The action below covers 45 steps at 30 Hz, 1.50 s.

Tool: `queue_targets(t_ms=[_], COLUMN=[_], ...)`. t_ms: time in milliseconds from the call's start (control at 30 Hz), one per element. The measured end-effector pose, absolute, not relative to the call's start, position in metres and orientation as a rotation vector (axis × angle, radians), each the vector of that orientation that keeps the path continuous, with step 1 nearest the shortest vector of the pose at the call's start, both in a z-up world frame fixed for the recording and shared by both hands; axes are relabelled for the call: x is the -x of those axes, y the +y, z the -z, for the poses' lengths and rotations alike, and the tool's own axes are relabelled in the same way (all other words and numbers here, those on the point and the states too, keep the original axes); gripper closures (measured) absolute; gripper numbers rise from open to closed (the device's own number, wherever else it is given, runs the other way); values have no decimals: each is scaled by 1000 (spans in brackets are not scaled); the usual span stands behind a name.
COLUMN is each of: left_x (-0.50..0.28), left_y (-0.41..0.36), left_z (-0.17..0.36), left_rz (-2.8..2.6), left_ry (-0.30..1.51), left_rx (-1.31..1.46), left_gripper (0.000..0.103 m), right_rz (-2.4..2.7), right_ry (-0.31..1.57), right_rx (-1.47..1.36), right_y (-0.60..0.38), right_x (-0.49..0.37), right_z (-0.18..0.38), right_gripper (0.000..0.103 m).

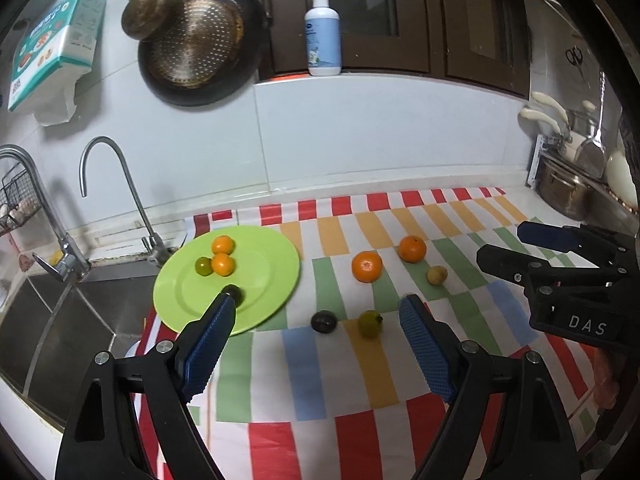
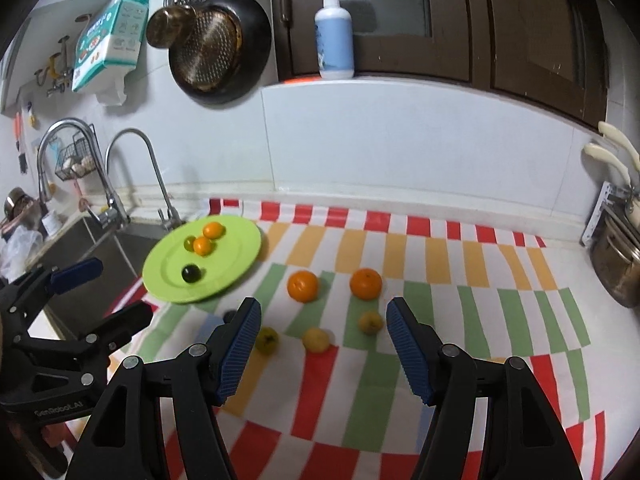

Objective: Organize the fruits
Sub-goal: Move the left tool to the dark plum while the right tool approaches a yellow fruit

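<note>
Reaching for loose fruit | I keep left gripper (image 1: 316, 340) and right gripper (image 2: 320, 344) released, both empty | four fruits on green plate (image 1: 276, 276) far left, six more near on striped cloth (image 2: 440, 280), to collect.

We see a lime-green plate (image 1: 276, 264) holding two orange fruits (image 1: 223, 255), a green one (image 1: 203, 266) and a near-black one (image 2: 191, 273). The cloth (image 2: 372, 364) is white with red, orange, green and blue blocks. Our gripper pads (image 1: 426, 354) are blue.
</note>
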<state>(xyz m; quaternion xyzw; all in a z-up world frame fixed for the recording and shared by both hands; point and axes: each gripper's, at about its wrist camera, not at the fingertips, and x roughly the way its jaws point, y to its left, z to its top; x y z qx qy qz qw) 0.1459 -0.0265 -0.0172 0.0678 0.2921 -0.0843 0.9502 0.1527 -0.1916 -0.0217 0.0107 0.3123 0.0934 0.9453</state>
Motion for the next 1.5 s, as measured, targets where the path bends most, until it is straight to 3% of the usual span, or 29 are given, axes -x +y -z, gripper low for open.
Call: queue_targets(t_ms=[633, 1067, 1500], left_x=[-172, -204, -228], left_y=[-61, -71, -78], left_z=[64, 100, 117], left_rz=[237, 275, 308], left_ry=[647, 754, 823], left_rx=[-185, -189, -194], left_gripper=[20, 34, 53], right_rz=[-241, -250, -265], right_ry=[712, 809, 867], right_rx=[86, 84, 46], right_y=[-210, -217, -222], right_x=[-177, -210, -236], right_z=[67, 100, 123], right_gripper=[37, 38, 49])
